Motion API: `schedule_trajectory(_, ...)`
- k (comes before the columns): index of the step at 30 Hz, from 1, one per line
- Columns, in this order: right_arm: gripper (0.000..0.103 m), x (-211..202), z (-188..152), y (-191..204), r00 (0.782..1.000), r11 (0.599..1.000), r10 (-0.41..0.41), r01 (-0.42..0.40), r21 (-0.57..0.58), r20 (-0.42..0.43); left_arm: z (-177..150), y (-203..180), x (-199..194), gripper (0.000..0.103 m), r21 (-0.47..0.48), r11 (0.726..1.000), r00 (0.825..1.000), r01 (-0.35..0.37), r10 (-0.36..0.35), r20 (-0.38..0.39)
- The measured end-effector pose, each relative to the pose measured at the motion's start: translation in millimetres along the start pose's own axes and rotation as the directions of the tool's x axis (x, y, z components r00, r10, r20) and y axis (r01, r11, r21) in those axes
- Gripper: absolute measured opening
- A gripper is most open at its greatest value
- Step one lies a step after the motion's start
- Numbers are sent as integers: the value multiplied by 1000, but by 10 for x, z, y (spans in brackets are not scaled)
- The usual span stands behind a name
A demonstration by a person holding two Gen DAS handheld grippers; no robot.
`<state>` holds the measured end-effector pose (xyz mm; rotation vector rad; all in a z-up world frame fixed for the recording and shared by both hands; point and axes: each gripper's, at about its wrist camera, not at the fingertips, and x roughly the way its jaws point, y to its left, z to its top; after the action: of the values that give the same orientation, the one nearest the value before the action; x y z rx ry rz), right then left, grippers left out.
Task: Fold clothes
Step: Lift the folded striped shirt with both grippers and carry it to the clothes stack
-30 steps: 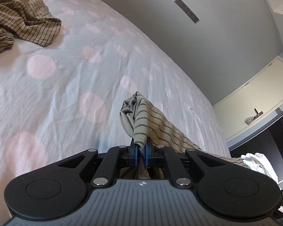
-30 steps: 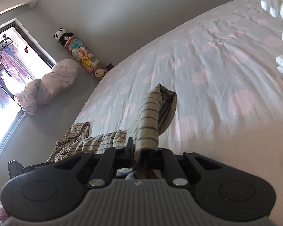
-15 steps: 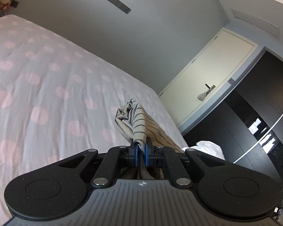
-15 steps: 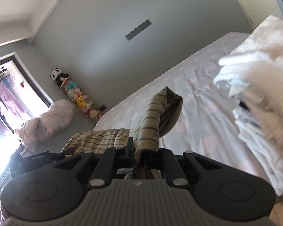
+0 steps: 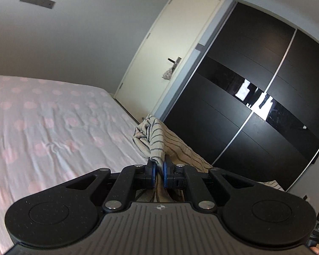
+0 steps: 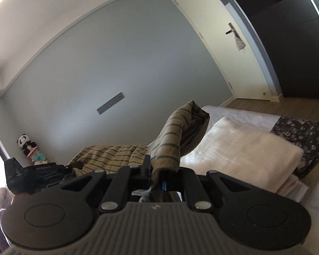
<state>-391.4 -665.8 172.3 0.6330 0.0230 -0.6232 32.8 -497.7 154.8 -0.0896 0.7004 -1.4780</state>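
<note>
A tan garment with thin dark stripes (image 5: 157, 140) is pinched at one edge by my left gripper (image 5: 158, 169), whose blue pads are shut on the cloth; the fabric trails off to the right toward the other hand. In the right wrist view the same striped garment (image 6: 170, 140) bunches up over my right gripper (image 6: 162, 175), which is shut on it, and stretches left to the other gripper's black body (image 6: 34, 175). Both grippers are held high above the bed.
The bed with a pale sheet with pink dots (image 5: 42, 127) lies to the left. A stack of folded white cloth (image 6: 244, 148) and a dark floral piece (image 6: 302, 133) lie on the bed at right. A cream door (image 5: 170, 59), a black wardrobe (image 5: 255, 85) and a grey wall stand beyond.
Both grippers rose and swung with the striped garment; the views went from looking down on the bed to facing the door, wardrobe and wall. The grips stayed shut.
</note>
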Motion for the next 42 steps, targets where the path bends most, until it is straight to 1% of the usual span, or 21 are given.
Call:
schedule_trajectory(4, 11, -28, 98, -53, 995, 996, -90, 89, 6, 51, 168, -237, 489, 5, 60, 998, 998, 36, -33, -52)
schedule_trajectory(7, 11, 6, 132, -60, 987, 989, -149, 149, -3, 65, 250, -375, 792, 5, 94, 994, 995, 60, -52, -86)
schedule_trajectory(10, 11, -21, 187, -123, 981, 983, -182, 182, 1, 72, 345, -510, 1083, 5, 143, 987, 991, 80, -63, -116)
schedule_trajectory(16, 11, -4, 245, -176, 962, 967, -248, 252, -21, 113, 463, -722, 1584, 5, 197, 972, 983, 125, -95, -155)
schedule_trajectory(18, 11, 42, 249, -193, 955, 959, -277, 281, -31, 111, 475, -767, 1732, 5, 209, 969, 981, 129, -95, -167)
schedule_trajectory(22, 11, 129, 190, -195, 947, 946, -315, 319, -65, 70, 492, -815, 2010, 5, 237, 963, 978, 130, -85, -191)
schedule_trajectory(26, 10, 181, 127, -258, 941, 937, -336, 339, -88, 48, 417, -761, 2217, 5, 252, 958, 971, 136, -79, -225)
schedule_trajectory(28, 11, 187, 125, -340, 936, 932, -351, 353, -80, 42, 361, -715, 2288, 5, 255, 957, 968, 137, -75, -239)
schedule_trajectory(30, 11, 165, 128, -399, 934, 932, -356, 357, -61, 25, 323, -647, 2357, 5, 247, 960, 966, 129, -66, -250)
schedule_trajectory(33, 11, 175, 92, -483, 939, 939, -344, 344, -14, -22, 247, -508, 2498, 5, 235, 966, 961, 104, -36, -276)
schedule_trajectory(36, 11, 170, 32, -560, 936, 936, -350, 351, 11, -45, 185, -369, 2620, 5, 223, 972, 954, 80, -10, -300)
schedule_trajectory(39, 11, 134, 24, -601, 935, 935, -346, 350, 50, -74, 111, -236, 2720, 5, 209, 975, 944, 70, 3, -331)
schedule_trajectory(42, 10, 159, -59, -680, 936, 935, -336, 345, 80, -107, 11, -131, 2792, 5, 203, 977, 933, 63, 15, -360)
